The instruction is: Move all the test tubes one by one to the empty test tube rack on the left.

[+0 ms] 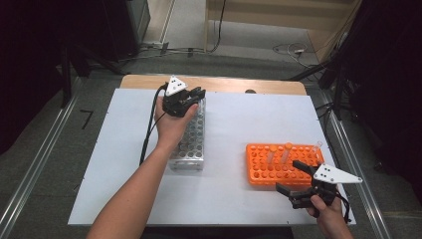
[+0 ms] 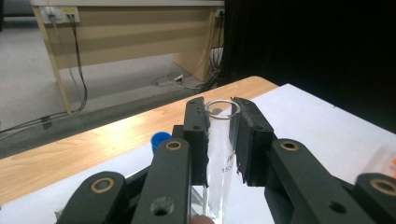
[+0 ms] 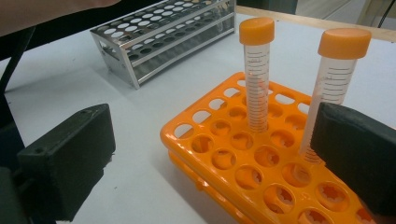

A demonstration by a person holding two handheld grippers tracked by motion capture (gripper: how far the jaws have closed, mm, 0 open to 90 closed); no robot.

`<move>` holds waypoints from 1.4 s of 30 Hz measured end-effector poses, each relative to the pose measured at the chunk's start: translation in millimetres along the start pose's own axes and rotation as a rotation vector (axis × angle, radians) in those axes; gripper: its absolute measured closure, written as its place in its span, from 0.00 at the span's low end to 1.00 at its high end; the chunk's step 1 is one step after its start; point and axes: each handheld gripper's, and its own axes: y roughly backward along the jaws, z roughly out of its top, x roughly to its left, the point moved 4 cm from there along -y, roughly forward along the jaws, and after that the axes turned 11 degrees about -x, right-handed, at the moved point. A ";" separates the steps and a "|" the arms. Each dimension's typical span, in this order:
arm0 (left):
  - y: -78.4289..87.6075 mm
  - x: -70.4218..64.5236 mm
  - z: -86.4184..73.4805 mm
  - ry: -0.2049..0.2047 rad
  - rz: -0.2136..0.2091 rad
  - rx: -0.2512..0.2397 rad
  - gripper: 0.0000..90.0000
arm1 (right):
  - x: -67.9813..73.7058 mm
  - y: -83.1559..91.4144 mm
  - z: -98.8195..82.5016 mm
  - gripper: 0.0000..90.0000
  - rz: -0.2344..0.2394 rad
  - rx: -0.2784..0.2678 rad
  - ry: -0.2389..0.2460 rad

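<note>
- White sheeting covers the table, with a bare wooden strip along its far edge and grey floor, cables and a pale wooden bench beyond.
- My left gripper is clamped on a clear glass test tube; in the left gripper view the two black pads press on it just below its open rim, and the tube hangs upright between them.
- From the high view I hold that tube over the far end of the metal rack, which stands left of centre on the sheet, so the tube is in the air and not yet seated in a hole.
- My right gripper rests at the near right corner with its jaws spread wide and nothing between them, just beside the orange rack.
- Two orange-capped tubes stand upright in the orange rack, close in front of the right jaws.
- A small blue cap lies on the sheet near the wooden strip, past the left jaws.
- I judge the step in hand to be carrying the glass tube to a hole in the metal rack.
- Next I would need to line the tube's bottom over one hole, keep it vertical, lower it gently, and release only once it is seated; glass against metal could chip if I come in tilted.
</note>
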 end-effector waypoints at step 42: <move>-10.7 -0.3 -26.8 -0.033 0.060 0.094 0.82 | -1.1 -1.6 -2.8 0.00 0.008 0.015 -0.007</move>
